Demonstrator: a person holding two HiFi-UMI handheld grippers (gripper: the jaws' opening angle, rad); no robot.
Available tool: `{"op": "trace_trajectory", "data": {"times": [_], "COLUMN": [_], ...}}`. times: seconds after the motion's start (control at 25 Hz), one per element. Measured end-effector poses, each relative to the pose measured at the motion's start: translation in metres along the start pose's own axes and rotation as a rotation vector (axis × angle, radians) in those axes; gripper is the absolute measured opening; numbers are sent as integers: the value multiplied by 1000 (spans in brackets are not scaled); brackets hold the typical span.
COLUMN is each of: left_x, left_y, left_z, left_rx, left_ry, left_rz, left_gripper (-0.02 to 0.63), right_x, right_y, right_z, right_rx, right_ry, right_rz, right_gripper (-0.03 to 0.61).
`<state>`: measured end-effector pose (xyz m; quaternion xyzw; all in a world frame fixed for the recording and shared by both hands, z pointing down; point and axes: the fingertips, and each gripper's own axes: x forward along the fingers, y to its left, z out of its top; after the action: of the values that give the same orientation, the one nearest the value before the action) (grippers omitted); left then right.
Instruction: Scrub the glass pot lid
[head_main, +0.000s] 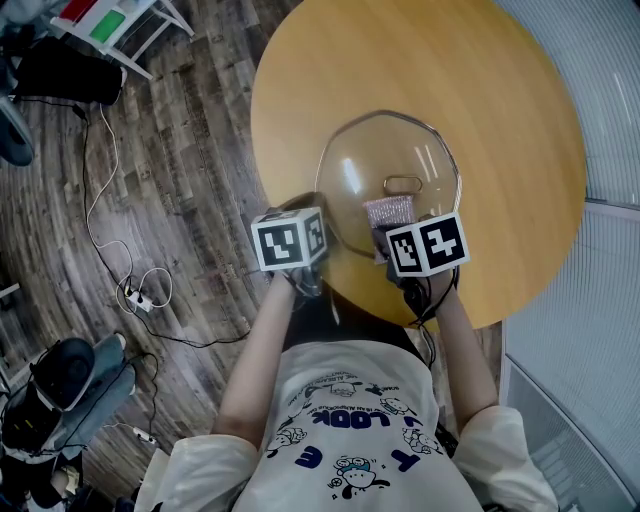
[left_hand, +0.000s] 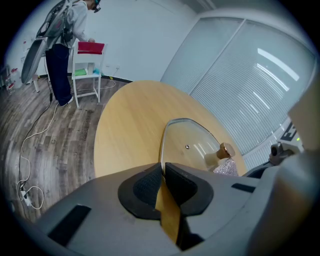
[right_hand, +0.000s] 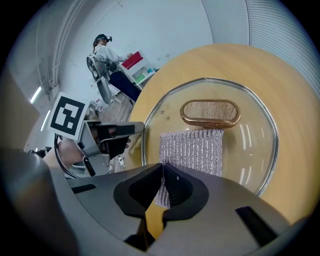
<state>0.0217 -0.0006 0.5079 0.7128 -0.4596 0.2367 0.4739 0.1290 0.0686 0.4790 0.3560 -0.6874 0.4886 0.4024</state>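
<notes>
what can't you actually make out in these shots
- Left gripper view: the body of the left tool hides the near rim of the glass lid and most of the cloth.
- Right gripper view: the body of the right tool hides the cloth's near edge.
- Head view: the marker cubes cover both tools' jaws.

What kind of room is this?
Probably an office or lab, not a kitchen: a round light wooden table, a ribbed glass partition wall, and loose cables on the grey plank floor.

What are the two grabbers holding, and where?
The left gripper pinches the glass lid by its near rim. The right gripper pinches the silver scrubbing cloth by its near edge.
</notes>
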Motion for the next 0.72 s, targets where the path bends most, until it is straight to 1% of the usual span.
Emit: {"op": "trace_trajectory", "data": {"times": [0.44,0.72], "left_x": [2,5], "left_y": [9,6], "left_z": [8,3], "left_rx": [-19,-22], "left_ry": [2,-2], "left_rz": [-14,-12], "left_gripper": [31,31], "right_x": [10,13], "right_y": [13,11], "right_z": [14,10], "right_rx": [-15,-18], "right_ry": [17,20], "right_rz": [12,23], "right_gripper": [38,38]}}
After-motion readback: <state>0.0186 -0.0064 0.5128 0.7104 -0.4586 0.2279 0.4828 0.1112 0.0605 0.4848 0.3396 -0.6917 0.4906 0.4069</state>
